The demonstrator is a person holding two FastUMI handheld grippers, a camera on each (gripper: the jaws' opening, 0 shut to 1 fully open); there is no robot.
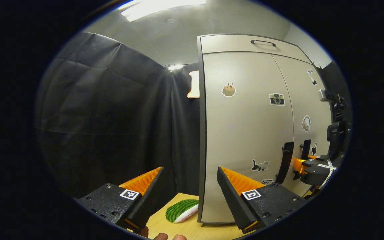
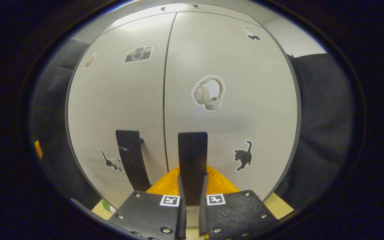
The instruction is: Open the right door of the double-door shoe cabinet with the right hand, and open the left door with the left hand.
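The right gripper [image 2: 192, 186] is clenched on the right door's rigid black handle [image 2: 192, 160] beside the cabinet's centre seam, both doors shut, while the left gripper [image 1: 189, 186] hangs released off the left door [image 1: 245, 133].

Wooden tabletop [image 1: 185, 228], shoe cabinet [image 1: 245, 133] standing on it, watermelon-patterned (green-striped) slipper [image 1: 181, 210] beside

Shoe cabinet [image 1: 245, 133] stands on the bench [image 1: 185, 228], both doors closed, left door [image 2: 118, 100] beside right door [image 2: 232, 100]. Two handles flank the centre seam: left handle [image 2: 130, 160], right handle [image 2: 192, 160]. Right claw [image 2: 192, 200] sits closed around the right handle. Left claw [image 1: 189, 186] hangs spread wide off the cabinet's left edge. A cushion [image 1: 182, 210] lies on the bench left of the cabinet.
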